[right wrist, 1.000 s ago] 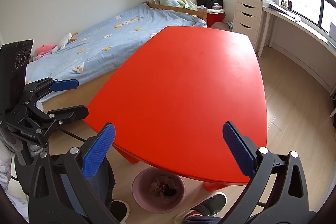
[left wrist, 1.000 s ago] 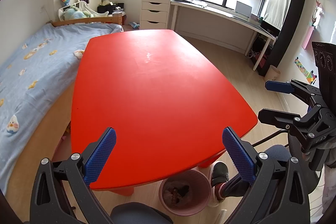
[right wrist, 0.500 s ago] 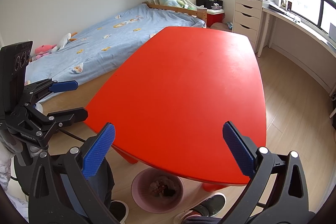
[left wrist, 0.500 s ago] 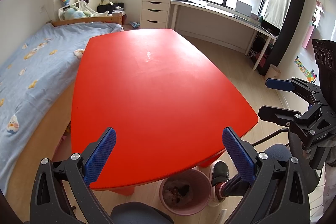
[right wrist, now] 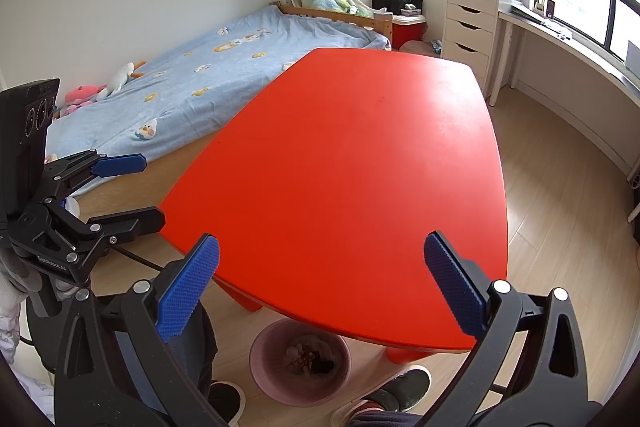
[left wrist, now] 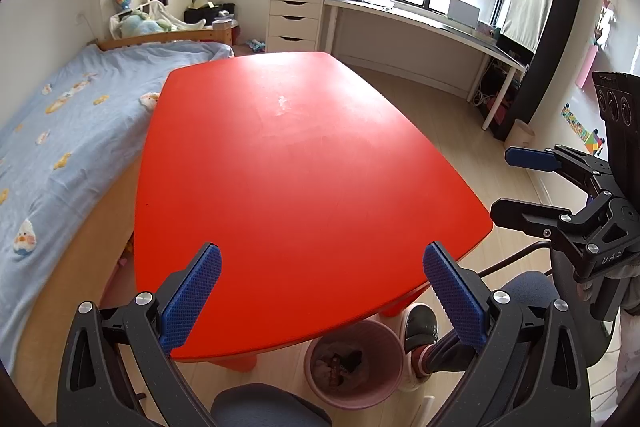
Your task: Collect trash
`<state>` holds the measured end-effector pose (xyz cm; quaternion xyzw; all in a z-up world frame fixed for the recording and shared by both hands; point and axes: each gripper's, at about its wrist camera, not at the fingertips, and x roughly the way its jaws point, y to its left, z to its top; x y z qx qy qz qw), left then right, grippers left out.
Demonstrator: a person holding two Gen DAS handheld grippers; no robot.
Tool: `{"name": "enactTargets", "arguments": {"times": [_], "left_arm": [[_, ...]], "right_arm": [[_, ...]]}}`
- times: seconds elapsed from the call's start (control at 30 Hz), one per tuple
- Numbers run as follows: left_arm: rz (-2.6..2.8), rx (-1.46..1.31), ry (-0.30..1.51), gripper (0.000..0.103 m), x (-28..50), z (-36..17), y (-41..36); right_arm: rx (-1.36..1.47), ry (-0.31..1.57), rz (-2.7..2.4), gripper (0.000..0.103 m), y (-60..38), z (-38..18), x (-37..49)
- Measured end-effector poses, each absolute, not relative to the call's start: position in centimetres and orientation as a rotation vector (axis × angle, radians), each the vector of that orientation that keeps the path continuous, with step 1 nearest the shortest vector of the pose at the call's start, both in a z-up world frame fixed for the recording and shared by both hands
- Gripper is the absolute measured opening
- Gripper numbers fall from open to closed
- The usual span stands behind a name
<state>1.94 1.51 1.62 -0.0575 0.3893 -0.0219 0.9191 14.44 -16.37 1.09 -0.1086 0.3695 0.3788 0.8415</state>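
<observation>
1. Both claws are hanging above the near end of the red bench (left wrist: 304, 163), fingers spread wide with nothing between them. The left claw (left wrist: 320, 291) and right claw (right wrist: 322, 283) are sitting side by side, well apart, each peeking into the other's view.
2. My guess is they're being held up and back like this because there's nothing left to grab: the bench top is looking bare in both views.
3. The trash is sitting in the pink bin (right wrist: 300, 367) on the floor, tucked under the near edge of the bench between the person's shoes (left wrist: 420, 327). Scraps are showing inside it, so collecting looks about done.
4. Room-wise: a bed (right wrist: 224, 75) with a blue sheet is running along the bench's left side, a white drawer unit (left wrist: 295, 17) is standing under the windows, and pale wood flooring is showing all around.
</observation>
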Motion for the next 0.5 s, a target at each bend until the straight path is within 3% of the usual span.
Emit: {"name": "enactTargets", "arguments": {"times": [0.5], "left_arm": [[-0.043, -0.113, 0.804, 0.097, 1.94, 1.41, 1.17]], "right_arm": [[-0.229, 0.782, 0.799, 0.100, -16.53, 0.72, 14.51]]}}
